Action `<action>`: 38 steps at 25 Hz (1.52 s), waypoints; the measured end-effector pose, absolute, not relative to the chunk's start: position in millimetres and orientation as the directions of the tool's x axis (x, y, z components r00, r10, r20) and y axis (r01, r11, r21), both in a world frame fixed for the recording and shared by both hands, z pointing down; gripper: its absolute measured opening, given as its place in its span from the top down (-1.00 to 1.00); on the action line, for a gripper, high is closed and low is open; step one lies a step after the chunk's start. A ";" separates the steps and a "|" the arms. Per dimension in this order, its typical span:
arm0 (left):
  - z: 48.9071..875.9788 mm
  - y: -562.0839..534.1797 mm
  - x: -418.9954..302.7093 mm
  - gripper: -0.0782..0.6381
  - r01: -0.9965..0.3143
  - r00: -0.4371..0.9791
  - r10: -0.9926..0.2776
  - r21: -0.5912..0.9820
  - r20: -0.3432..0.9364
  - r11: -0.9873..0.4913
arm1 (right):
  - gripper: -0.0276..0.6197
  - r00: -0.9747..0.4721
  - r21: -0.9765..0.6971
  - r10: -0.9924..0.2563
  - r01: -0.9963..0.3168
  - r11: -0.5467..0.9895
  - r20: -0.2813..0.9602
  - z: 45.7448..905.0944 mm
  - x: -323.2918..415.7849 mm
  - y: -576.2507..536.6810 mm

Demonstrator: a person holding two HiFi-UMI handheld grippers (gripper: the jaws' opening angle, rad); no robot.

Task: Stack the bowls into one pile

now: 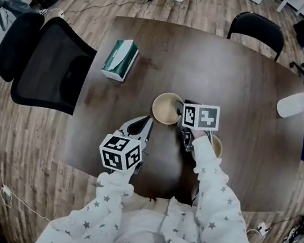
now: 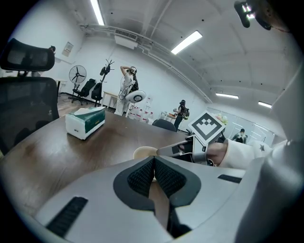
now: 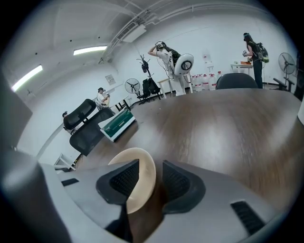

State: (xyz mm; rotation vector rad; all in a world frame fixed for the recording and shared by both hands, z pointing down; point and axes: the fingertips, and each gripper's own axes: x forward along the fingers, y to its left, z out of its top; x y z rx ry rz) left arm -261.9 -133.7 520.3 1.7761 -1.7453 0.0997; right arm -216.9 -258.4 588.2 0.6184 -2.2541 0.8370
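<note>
Right gripper (image 3: pixel 151 176) has its jaws wide, straddling the rim of a beige bowl (image 1: pixel 167 108), with the pads not squeezing it. That bowl sits upright mid tabletop (image 1: pixel 249 94). A second beige bowl (image 1: pixel 216 147) is near it, half hidden by the right sleeve. Left gripper (image 2: pixel 153 163) is closed and empty, low over the tabletop near the first bowl. Green tissue box (image 1: pixel 120 59) is well apart.
</note>
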 end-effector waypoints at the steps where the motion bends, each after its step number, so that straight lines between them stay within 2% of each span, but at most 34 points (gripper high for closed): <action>1: 521.0 -133.9 -262.4 0.71 -0.920 0.116 -0.871 0.381 0.477 0.086 | 0.43 -0.675 -0.392 -0.194 -0.611 0.688 0.712 590.1 -217.8 -258.2; 5: 522.0 -135.0 -265.7 0.71 -0.920 0.111 -0.868 0.380 0.484 0.095 | 0.46 -0.650 -0.379 -0.165 -0.609 0.696 0.742 598.8 -221.2 -256.0; 10: 523.2 -134.4 -268.3 0.71 -0.920 0.108 -0.866 0.380 0.489 0.100 | 0.78 -0.617 -0.355 -0.167 -0.630 0.691 0.769 606.2 -218.6 -255.4; 26: 512.1 -131.3 -274.8 0.71 -0.925 0.097 -0.881 0.369 0.464 0.093 | 0.80 -0.683 -0.406 -0.193 -0.610 0.680 0.704 572.9 -210.6 -256.7; 38: 489.5 -136.6 -256.5 0.71 -0.932 0.141 -0.896 0.361 0.421 0.023 | 0.80 -0.706 -0.434 -0.258 -0.638 0.636 0.659 542.7 -167.9 -250.5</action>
